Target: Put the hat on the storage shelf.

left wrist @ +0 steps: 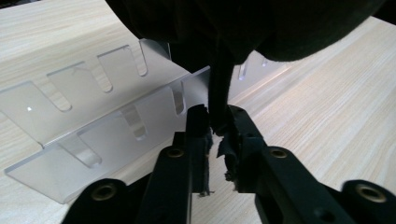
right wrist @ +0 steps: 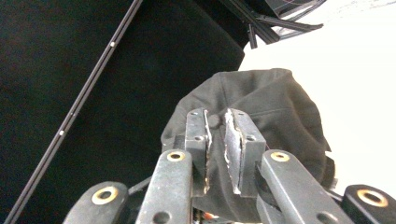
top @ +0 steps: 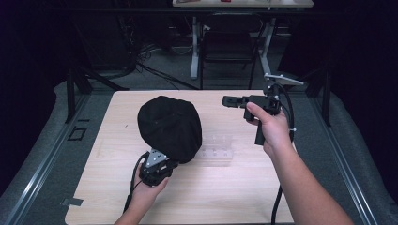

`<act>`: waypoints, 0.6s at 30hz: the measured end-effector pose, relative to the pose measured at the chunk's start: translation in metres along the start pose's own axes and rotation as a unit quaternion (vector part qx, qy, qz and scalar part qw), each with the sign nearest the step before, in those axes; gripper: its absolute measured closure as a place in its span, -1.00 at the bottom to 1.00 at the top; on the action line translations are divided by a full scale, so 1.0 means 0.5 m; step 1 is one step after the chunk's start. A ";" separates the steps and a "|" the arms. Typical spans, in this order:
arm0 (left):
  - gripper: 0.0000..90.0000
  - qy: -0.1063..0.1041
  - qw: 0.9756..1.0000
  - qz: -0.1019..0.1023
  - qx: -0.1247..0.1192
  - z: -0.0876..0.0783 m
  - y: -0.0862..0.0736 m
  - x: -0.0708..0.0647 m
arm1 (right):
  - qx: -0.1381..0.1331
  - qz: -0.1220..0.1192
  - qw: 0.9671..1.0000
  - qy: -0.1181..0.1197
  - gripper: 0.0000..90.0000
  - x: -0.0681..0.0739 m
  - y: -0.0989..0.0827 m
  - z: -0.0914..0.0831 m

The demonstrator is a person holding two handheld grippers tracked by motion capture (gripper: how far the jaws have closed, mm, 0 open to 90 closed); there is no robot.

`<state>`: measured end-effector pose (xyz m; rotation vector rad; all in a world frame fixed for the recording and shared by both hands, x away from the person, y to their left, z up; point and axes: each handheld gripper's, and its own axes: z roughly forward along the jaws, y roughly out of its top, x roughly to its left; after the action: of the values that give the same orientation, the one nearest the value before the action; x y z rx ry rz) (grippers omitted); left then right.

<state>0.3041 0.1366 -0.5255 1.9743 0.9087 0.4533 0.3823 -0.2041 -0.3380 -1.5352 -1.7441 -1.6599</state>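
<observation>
While the left gripper [left wrist: 215, 128] sits at the near, lower edge of the black cap [top: 170, 126], its jaws stand slightly parted with a hanging fold of the cap's fabric between them; whether the pads still press that fold I cannot tell. In the high view the left gripper [top: 157, 166] is tucked right under the cap's near edge, held by the left hand [top: 146, 190]. The right gripper [right wrist: 215, 121] has a narrow gap between its pads, nothing in it, not touching the cap. In the high view the right gripper [top: 231, 100] hangs well apart from the cap, off its far right side, pointing toward it, gripped by the right hand [top: 272, 129].

The cap bulges up in a dome over the left-centre of the wooden table [top: 244, 192]. The clear acrylic rack [left wrist: 107, 107] lies flat on the table just beside the cap's right side, its near end running under the cap's edge, slots facing up. A chair [top: 230, 44] stands beyond the table, far behind the cap.
</observation>
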 end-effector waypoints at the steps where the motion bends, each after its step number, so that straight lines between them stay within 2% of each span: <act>1: 0.71 0.002 1.000 0.001 -0.001 -0.002 0.000 0.002 | 0.001 -0.002 1.000 -0.001 0.76 -0.001 0.000 -0.002; 6: 0.43 0.006 1.000 -0.014 -0.013 -0.015 -0.003 0.008 | -0.003 -0.007 1.000 -0.012 0.75 -0.005 -0.002 -0.016; 12: 0.22 0.004 1.000 -0.011 -0.016 -0.033 -0.009 0.020 | 0.000 -0.019 0.999 -0.032 0.73 -0.009 -0.007 -0.033; 15: 0.10 0.011 1.000 -0.010 -0.021 -0.045 -0.014 0.026 | -0.002 -0.023 0.999 -0.039 0.72 -0.011 -0.009 -0.038; 18: 0.06 0.015 0.999 -0.014 -0.024 -0.058 -0.020 0.034 | 0.000 -0.035 0.998 -0.060 0.72 -0.015 -0.013 -0.048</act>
<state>0.2935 0.1693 -0.5192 1.9137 0.9345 0.4870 0.3694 -0.2268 -0.3404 -1.6231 -1.8774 -1.6313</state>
